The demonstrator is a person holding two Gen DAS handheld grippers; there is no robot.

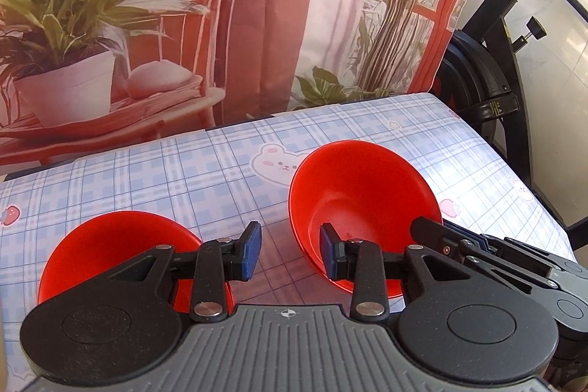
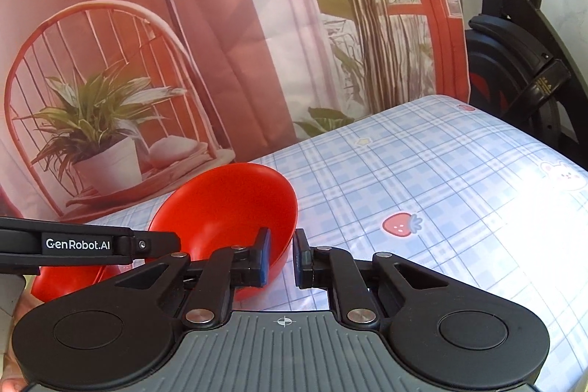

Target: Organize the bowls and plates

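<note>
Two red bowls are in view. One red bowl rests on the checked tablecloth at the lower left of the left wrist view; a part of it also shows in the right wrist view. The second red bowl is tilted and lifted. My right gripper is shut on its rim, one pad inside and one outside, and the bowl fills the middle of that view. My left gripper is open and empty, between the two bowls. The right gripper's fingers show at the tilted bowl's right rim.
The table wears a blue checked cloth with bear and strawberry prints. A printed backdrop hangs right behind its far edge. A black exercise bike stands off the table's right side. The left gripper's arm crosses the right view's left edge.
</note>
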